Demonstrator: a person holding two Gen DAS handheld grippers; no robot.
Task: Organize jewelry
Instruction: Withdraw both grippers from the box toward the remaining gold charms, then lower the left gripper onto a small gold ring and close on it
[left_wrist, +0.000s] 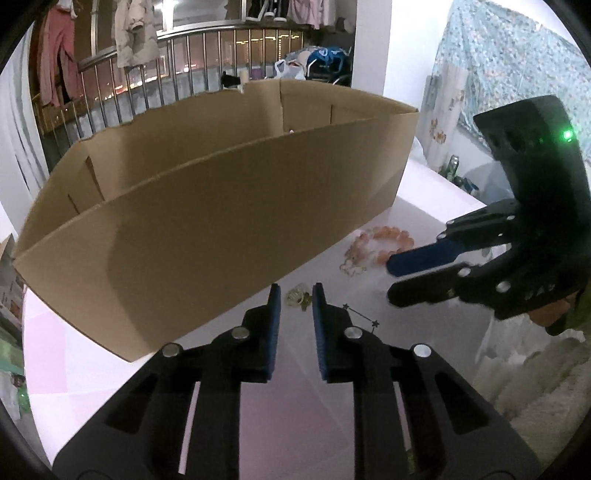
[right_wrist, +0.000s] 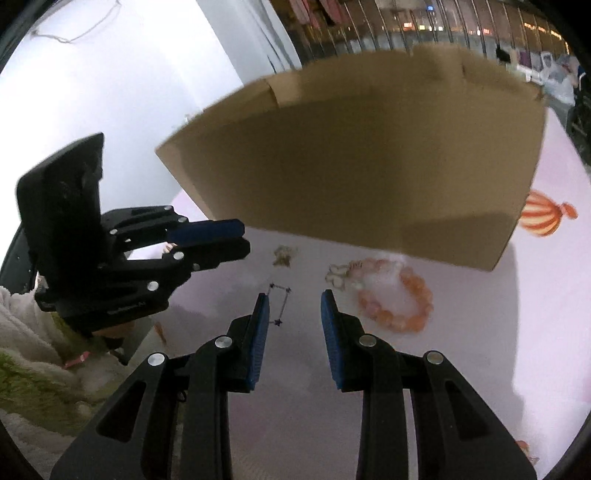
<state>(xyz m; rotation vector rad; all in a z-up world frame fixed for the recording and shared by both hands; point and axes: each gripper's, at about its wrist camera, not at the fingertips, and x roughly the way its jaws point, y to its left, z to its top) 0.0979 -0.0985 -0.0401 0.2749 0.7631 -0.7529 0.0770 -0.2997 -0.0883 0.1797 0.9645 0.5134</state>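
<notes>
Your left gripper (left_wrist: 296, 295) points down at the pale pink table (left_wrist: 280, 417) with its jaws narrowed but not touching, and nothing is pressed between the blue pads (left_wrist: 274, 332). Just past its fingertips, seen through the gap, lies a small gold-coloured jewelry piece (left_wrist: 298, 296) on the tabletop (too small to tell what kind). A thin dark chain with star charms (left_wrist: 360, 314) lies just beside the right-hand finger.

Your right gripper (right_wrist: 295, 295) hangs over the same table with its jaws moderately apart and empty. The star chain (right_wrist: 279, 303) lies just ahead of its left fingertip, the gold piece (right_wrist: 284, 255) further ahead. To the right of its fingers rests an orange beaded bracelet (right_wrist: 400, 300), with a paler beaded piece (right_wrist: 338, 274) touching its far end.

An open cardboard box (left_wrist: 207, 206) stands on the table just behind all the jewelry, which all lies outside it, near its front wall. From the left wrist view your right gripper (left_wrist: 391, 280) hovers near the bracelet (left_wrist: 384, 242). An orange-and-white striped object (right_wrist: 543, 218) sits beside the box's right corner.
</notes>
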